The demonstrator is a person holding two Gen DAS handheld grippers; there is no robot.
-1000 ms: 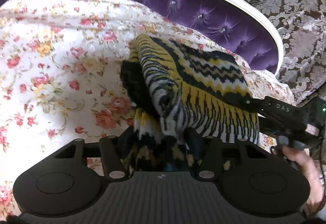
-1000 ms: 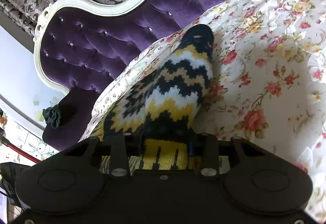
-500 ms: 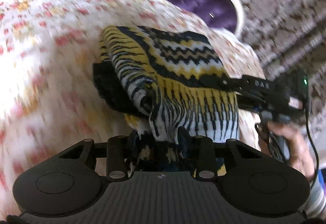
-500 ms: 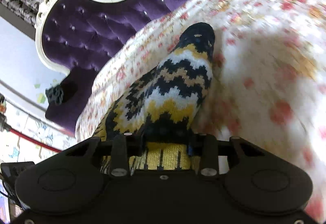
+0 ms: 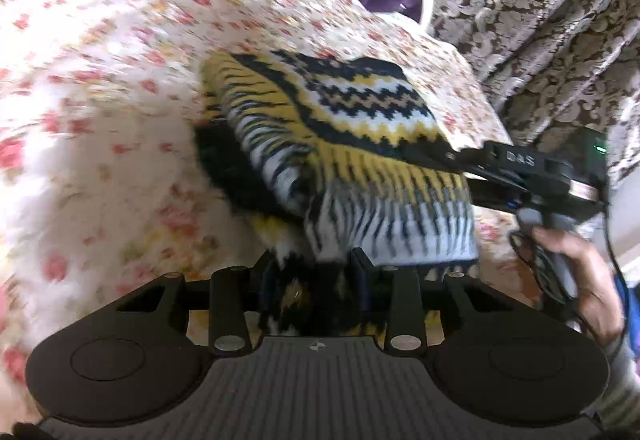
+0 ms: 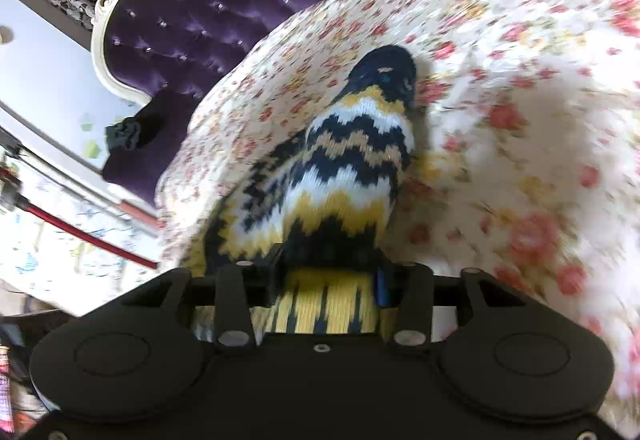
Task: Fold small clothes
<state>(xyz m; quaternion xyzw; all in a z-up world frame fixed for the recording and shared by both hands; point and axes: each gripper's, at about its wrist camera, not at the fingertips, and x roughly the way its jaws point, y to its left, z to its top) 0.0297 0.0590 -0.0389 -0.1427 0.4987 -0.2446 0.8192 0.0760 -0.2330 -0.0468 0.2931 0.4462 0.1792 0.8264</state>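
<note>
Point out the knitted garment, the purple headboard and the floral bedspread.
knitted garment (image 5: 360, 112): left wrist view, on its zigzag-patterned top.
purple headboard (image 6: 180, 36): right wrist view, on its tufted padding.
floral bedspread (image 6: 520, 112): right wrist view, on bare fabric right of the garment.

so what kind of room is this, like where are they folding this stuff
Most likely a bedroom at home. A bed with a floral bedspread sits against a tufted purple headboard with a white carved frame, and damask-patterned curtains hang behind it. The knit garment is being folded over the bed.
</note>
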